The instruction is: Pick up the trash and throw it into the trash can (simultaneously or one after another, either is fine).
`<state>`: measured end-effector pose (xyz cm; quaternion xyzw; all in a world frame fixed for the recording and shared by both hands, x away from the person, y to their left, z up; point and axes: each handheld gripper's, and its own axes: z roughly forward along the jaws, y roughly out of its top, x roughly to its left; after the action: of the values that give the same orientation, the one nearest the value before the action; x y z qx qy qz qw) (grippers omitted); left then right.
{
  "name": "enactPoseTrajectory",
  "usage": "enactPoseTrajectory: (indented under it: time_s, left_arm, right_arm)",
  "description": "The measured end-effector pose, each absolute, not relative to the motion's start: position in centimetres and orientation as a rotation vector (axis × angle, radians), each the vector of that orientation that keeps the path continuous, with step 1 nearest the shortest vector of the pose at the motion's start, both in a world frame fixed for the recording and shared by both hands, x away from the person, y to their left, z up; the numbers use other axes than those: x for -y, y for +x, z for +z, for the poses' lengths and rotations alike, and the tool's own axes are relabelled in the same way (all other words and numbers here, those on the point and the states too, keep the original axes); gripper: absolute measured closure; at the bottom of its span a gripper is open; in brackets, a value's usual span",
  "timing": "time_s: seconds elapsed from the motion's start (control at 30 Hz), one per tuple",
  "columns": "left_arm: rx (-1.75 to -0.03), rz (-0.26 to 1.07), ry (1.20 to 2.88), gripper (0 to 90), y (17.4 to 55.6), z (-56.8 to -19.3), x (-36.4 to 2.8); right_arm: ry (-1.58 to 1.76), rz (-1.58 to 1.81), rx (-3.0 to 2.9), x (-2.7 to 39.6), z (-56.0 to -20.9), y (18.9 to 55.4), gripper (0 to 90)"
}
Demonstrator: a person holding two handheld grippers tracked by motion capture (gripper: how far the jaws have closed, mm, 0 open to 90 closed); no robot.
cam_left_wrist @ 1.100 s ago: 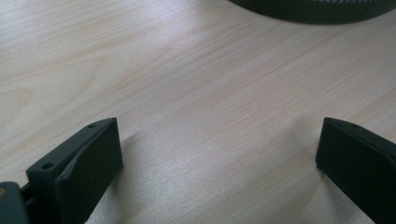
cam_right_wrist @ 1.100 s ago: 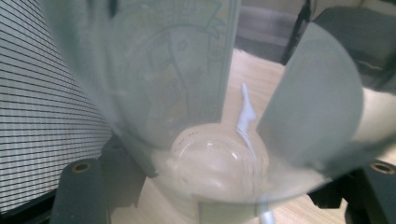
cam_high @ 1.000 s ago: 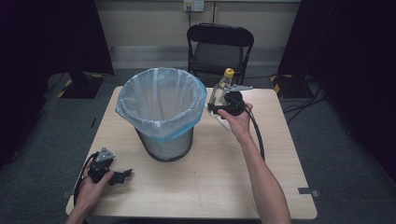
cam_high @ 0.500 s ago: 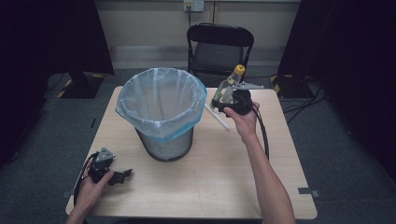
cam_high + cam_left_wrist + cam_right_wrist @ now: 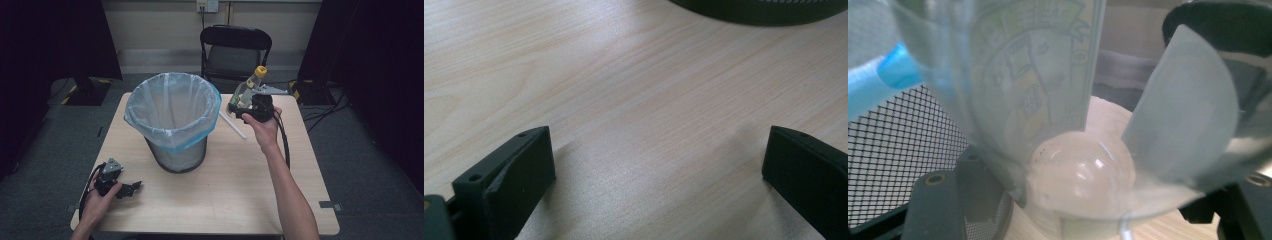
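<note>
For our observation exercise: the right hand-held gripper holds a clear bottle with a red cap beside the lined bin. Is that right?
Not quite. The bottle in the right hand-held gripper has a yellow cap, not red, as the high view shows. It is clear and beside the lined bin.

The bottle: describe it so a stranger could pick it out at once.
Start at the mesh bin with the blue liner, mid-table. Just right of its rim, the right gripper holds the bottle above the table. It is clear plastic, tilted, with a yellow cap.
</note>
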<state>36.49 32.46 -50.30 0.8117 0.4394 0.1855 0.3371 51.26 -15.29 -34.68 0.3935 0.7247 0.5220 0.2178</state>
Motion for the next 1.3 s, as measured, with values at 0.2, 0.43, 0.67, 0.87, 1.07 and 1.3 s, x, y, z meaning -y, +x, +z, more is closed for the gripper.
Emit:
enactPoseTrajectory:
  time_s: [0.2, 0.43, 0.67, 0.87, 1.07, 1.3]
  left_arm:
    - [-1.145, 0.484, 2.116, 0.0, 36.5, -50.3, -32.5]
    - [-1.146, 0.484, 2.115, 0.0, 36.5, -50.3, -32.5]
    - [-1.146, 0.483, 2.115, 0.0, 36.5, -50.3, -32.5]
    - [-1.145, 0.484, 2.116, 0.0, 36.5, -50.3, -32.5]
    - [-1.147, 0.482, 2.114, 0.0, 36.5, -50.3, -32.4]
    - [-1.146, 0.484, 2.116, 0.0, 36.5, -50.3, -32.5]
  right_arm:
    - [1.071, 1.478, -1.980, 15.2, -33.2, 50.8, 28.1]
    - [1.038, 1.505, -1.954, 15.1, -31.6, 50.3, 28.1]
    - [1.008, 1.529, -1.937, 15.2, -30.3, 49.7, 28.1]
    - [0.995, 1.544, -1.913, 15.4, -29.4, 49.1, 28.1]
    - [0.974, 1.569, -1.889, 15.5, -28.2, 48.9, 28.1]
    - [0.973, 1.623, -1.854, 15.8, -27.1, 49.0, 28.1]
